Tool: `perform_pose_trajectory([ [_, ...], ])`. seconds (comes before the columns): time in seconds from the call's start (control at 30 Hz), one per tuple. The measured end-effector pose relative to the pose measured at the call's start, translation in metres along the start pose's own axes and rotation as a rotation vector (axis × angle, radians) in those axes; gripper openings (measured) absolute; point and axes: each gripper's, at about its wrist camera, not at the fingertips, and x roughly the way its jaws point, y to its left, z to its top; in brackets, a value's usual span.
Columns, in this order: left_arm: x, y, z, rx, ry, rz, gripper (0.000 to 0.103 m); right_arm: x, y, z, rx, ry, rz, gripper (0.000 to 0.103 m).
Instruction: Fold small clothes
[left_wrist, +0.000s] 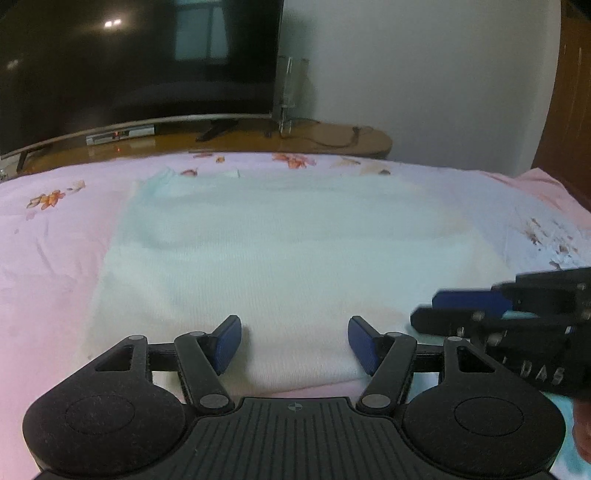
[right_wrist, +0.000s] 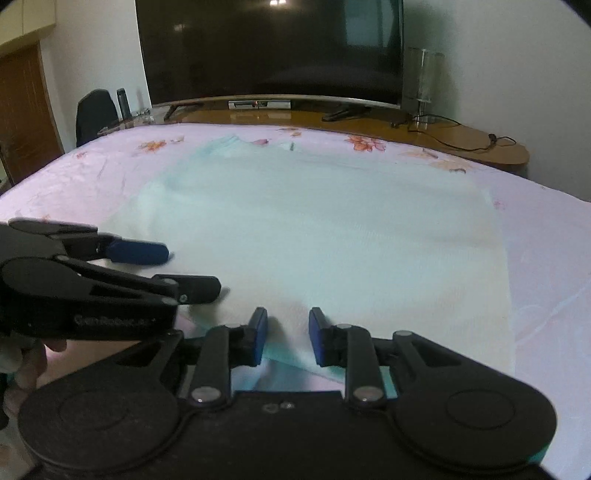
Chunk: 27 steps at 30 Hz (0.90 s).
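Pink floral bedding (left_wrist: 55, 258) covers the bed that serves as the work surface, with a dark television (right_wrist: 269, 48) on a wooden stand (right_wrist: 480, 144) behind it. Nearest the cameras, the left gripper (left_wrist: 294, 341) has its jaws standing well apart over the near hem of the garment, the blue pads not pressing on the cloth. Just to its right, the right gripper (right_wrist: 287, 334) has its jaws set narrower, with a raised fold of the near edge between the pads; whether the pads actually pinch the cloth cannot be told from these views. Beyond both tools, the garment (right_wrist: 332, 236) lies spread flat across the middle of the bed, reaching toward the far edge. It is pale, white to faintly mint, with a fine knitted or ribbed texture and a slightly curled far corner. Judged by appearance, the fabric is light, soft and limp: it will sag and wrinkle when lifted and offers no stiffness. Take hold at the near hem, one gripper toward each corner, pinching both layers together.
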Motion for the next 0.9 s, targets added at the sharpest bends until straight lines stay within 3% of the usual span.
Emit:
perform_pose_trajectory([
  [0.1,0.008,0.0,-0.002,-0.005,0.014,0.014,0.064,0.005,0.002,0.005,-0.002,-0.013,-0.003,0.026],
  [0.23,0.01,0.007,-0.009,-0.005,0.009,0.009,0.064,0.028,0.002,-0.002,0.027,0.052,0.025,0.015],
  [0.37,0.005,0.005,-0.012,-0.002,0.006,0.03,0.064,0.021,0.013,-0.007,-0.053,0.024,-0.003,0.016],
  [0.47,0.01,0.003,-0.013,0.013,0.002,0.045,0.064,0.016,0.012,-0.007,-0.015,0.004,0.04,0.016],
  [0.63,-0.005,0.018,-0.022,0.006,-0.014,0.066,0.064,0.012,0.013,-0.014,-0.132,0.026,-0.025,0.019],
  [0.8,-0.023,0.057,-0.033,-0.073,-0.029,0.093,0.064,-0.023,-0.045,-0.031,-0.011,0.027,-0.159,0.022],
  [0.9,-0.021,0.056,-0.034,-0.073,-0.027,0.107,0.064,-0.036,-0.069,-0.041,0.066,0.02,-0.149,0.02],
])
